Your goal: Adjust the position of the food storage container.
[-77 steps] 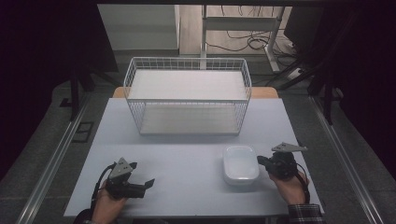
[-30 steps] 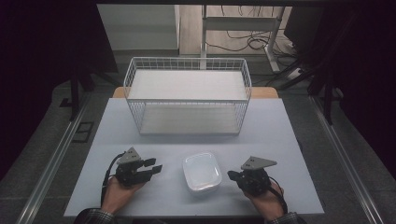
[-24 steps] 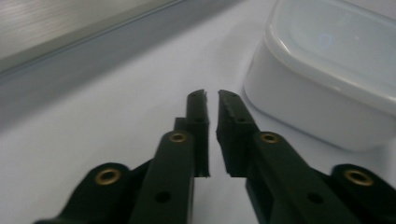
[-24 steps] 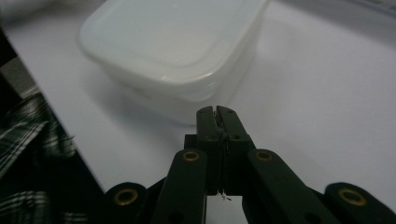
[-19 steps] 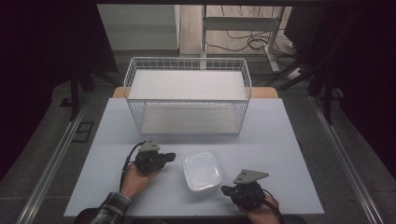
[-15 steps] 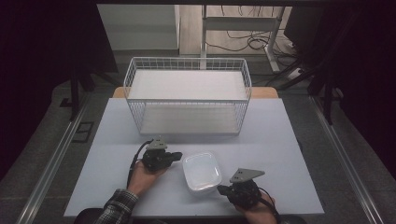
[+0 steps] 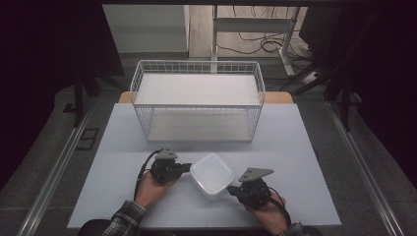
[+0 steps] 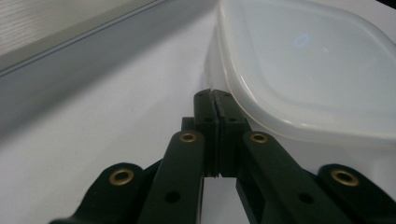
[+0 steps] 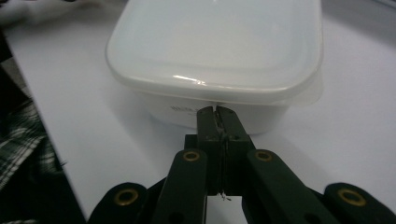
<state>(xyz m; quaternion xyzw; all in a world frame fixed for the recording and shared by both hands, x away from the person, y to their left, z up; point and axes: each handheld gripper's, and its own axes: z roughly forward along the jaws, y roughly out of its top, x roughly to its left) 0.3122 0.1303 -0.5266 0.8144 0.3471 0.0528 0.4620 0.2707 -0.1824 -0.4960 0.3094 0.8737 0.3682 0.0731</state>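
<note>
A white lidded plastic container (image 7: 211,174) sits near the table's front, between my two grippers. My left gripper (image 7: 189,168) lies at its left side, jaws pressed together with nothing between them. In the left gripper view the tips (image 8: 212,95) sit at the edge of the container (image 8: 303,70), right by its lid rim. My right gripper (image 7: 231,191) is at the container's front right, also shut and empty. In the right gripper view its tips (image 9: 215,111) meet the wall of the container (image 9: 219,51) just under the overhanging lid.
A white wire basket (image 7: 196,64) stands at the back middle of the white table (image 7: 295,147). A plaid sleeve comes in at the bottom left. Dark floor and rails flank the table.
The container has slid from the front right to the middle. My left gripper has moved right up to its side and its jaws have come together. The right gripper shifted a little along the front.
</note>
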